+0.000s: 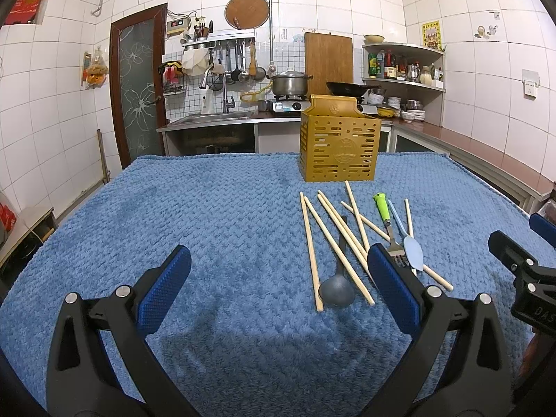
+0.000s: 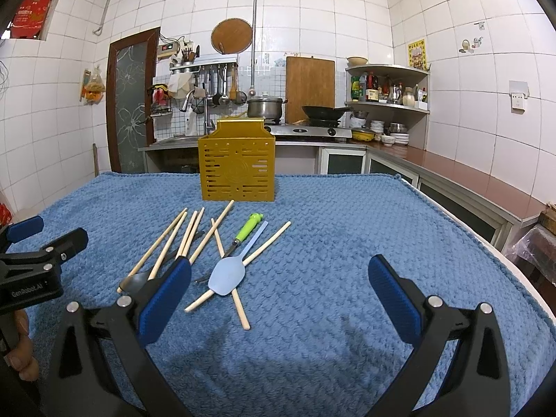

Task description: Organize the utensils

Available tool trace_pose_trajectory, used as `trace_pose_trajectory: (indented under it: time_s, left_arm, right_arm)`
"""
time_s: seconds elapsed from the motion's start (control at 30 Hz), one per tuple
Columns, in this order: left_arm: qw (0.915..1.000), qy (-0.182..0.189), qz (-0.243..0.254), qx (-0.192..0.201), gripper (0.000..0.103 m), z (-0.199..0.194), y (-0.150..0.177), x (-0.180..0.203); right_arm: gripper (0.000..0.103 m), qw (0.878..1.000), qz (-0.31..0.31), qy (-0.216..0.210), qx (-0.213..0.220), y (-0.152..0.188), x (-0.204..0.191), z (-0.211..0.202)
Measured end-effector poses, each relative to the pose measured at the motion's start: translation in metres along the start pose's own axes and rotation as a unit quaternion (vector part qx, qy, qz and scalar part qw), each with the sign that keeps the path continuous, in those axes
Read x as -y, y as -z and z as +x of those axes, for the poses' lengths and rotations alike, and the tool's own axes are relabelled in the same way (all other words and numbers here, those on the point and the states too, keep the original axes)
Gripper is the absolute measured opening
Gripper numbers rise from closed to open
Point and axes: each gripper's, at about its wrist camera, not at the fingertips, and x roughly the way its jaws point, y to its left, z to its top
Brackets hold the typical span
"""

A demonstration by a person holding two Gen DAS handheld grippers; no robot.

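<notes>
- Left wrist view: left gripper (image 1: 278, 264) wide, empty; right gripper (image 2: 278, 271) likewise, both above the blue fleece-covered desk (image 1: 173, 208).
- Pile near the slotted yellow plastic utensil holder (image 1: 338, 146): about seven pale wooden chopsticks (image 1: 311, 243), one dark grey spoon (image 1: 336, 290), one green-handled fork (image 1: 384, 208), one light-blue plastic spoon (image 2: 226, 278).
- Risk: crossed sticks; a grasp may snag or scatter neighbours.

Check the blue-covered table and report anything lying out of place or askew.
The utensils lie loose in a crisscrossed heap on the blue cloth instead of in the yellow holder behind them: wooden chopsticks fanned at odd angles, a dark spoon, a green-handled fork and a light blue spoon overlapping them. Nothing looks spilled or broken.
</notes>
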Motion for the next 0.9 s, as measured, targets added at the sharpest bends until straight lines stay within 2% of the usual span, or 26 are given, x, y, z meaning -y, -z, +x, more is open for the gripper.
trace_pose_trajectory:
  time_s: [0.9]
  left_arm:
    - [1.0000,-0.001,0.002,0.000,0.098,0.0006,0.0007,0.0014]
  right_arm:
    - [0.099,1.000,0.001,0.001,0.001,-0.0012,0.0019,-0.0024]
